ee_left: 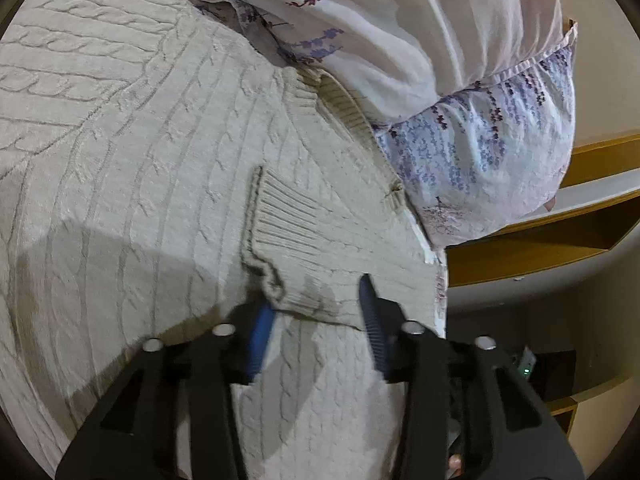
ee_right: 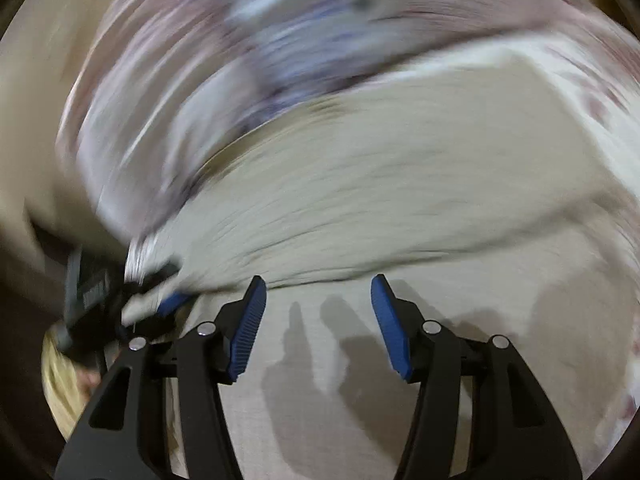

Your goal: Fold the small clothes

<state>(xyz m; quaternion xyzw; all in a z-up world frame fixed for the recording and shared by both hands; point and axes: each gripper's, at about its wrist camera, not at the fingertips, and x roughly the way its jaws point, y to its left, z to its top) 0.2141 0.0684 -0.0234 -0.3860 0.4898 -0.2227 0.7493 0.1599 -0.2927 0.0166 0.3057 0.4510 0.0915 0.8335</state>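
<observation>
A cream cable-knit sweater (ee_left: 132, 152) lies spread over the bed. Its sleeve is folded across the body, and the ribbed cuff (ee_left: 288, 236) lies just ahead of my left gripper (ee_left: 316, 300). The left jaws stand open, one on each side of the sleeve's edge, which drapes over the left blue pad (ee_left: 260, 336). In the blurred right wrist view the sweater (ee_right: 360, 184) fills the middle. My right gripper (ee_right: 318, 292) is open and empty above it. The left gripper (ee_right: 120, 300) shows at the left of that view.
A floral pillow (ee_left: 480, 152) lies against the sweater's ribbed collar (ee_left: 344, 108) at the upper right. Wooden shelves (ee_left: 560, 232) stand beyond the bed edge on the right. Floral bedding (ee_right: 200, 80) shows blurred behind the sweater.
</observation>
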